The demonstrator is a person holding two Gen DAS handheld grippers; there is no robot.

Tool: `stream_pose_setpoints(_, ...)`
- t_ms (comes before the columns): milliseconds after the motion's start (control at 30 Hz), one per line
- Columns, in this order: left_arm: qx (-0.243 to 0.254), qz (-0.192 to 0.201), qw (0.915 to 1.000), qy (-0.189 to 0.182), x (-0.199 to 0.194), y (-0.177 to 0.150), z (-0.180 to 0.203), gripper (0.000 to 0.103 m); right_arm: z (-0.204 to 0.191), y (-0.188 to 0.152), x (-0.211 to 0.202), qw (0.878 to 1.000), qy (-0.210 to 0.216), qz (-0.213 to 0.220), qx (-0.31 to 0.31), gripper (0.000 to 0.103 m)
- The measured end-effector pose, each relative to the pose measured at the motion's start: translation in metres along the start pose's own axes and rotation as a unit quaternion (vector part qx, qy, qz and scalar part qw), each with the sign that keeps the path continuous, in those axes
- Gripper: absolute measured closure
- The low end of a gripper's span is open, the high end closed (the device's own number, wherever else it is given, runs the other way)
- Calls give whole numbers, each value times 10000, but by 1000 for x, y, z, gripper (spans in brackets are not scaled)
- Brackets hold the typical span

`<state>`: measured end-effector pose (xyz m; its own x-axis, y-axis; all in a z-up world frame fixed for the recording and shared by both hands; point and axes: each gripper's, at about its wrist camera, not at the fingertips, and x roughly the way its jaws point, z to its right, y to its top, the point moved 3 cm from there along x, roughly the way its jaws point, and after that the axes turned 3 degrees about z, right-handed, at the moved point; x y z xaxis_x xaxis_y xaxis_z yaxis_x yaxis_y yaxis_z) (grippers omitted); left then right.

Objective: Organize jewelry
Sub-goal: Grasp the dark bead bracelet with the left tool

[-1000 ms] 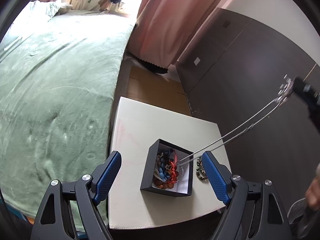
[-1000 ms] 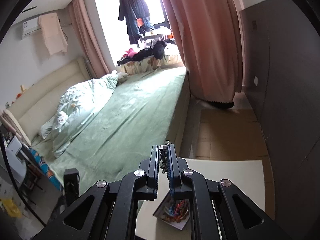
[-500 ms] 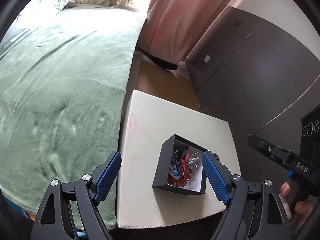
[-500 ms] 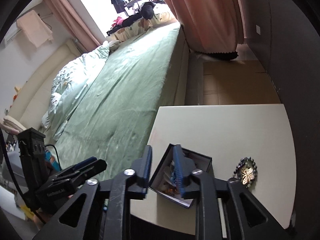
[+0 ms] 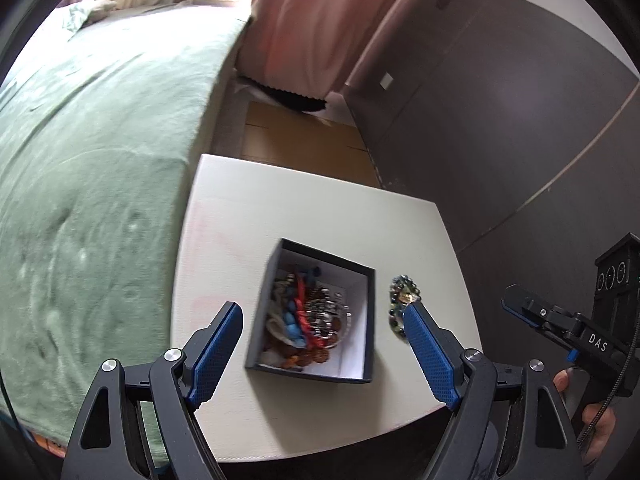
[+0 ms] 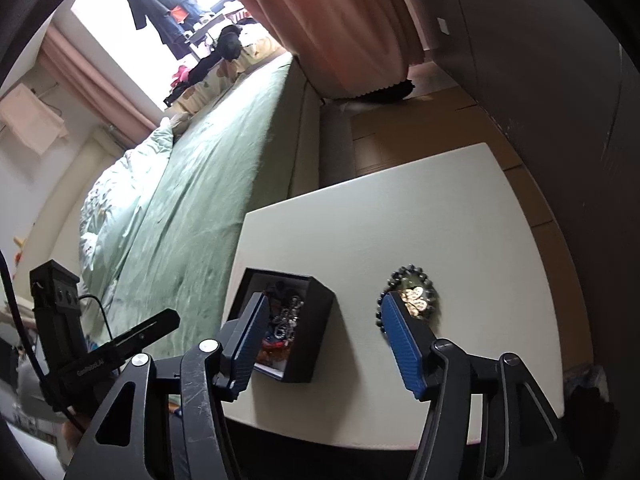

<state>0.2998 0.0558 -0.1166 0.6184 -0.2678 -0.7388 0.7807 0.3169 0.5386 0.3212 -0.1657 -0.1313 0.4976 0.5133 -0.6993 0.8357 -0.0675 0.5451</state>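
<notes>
Both claws (image 5: 322,338) (image 6: 322,330) gape empty; left fingertip hides part of bracelet (image 5: 400,294) beside box (image 5: 370,312)

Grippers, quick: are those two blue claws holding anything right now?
Left gripper: open, holding nothing.
Right gripper: open, its jaws have just been opening, nothing between them.

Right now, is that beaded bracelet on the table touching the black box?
Apart. The right wrist view shows bare white table between the beaded bracelet and the black box.
</notes>
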Motion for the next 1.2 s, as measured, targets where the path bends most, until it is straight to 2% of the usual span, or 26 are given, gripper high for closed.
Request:
stream_pose_setpoints(333,617,-310,9976,-64,42,0,64,22,75,-16,-7,9975,-139,-21,685,40)
stream_pose_setpoints(367,702,-345,9969,-22,48,1,70,23,81,-17,-9,9972,-166,-5,731,40)
stream_pose_setpoints(533,944,-717,9929,117,79,0,90,46,108,-21,-15,9954,-287,72,913,41)
stream_pose_setpoints(733,1193,-1075,9865,327,113,-4,107,63,129,-23,-18,9944,-430,107,964,41)
stream_pose_setpoints(967,1462,-1408,9777,546,149,-7,123,66,150,-26,-20,9919,-514,145,1150,41)
stream_pose_setpoints(1200,1627,-1763,9673,819,183,-11,124,73,163,-29,-16,9913,-412,145,1242,41)
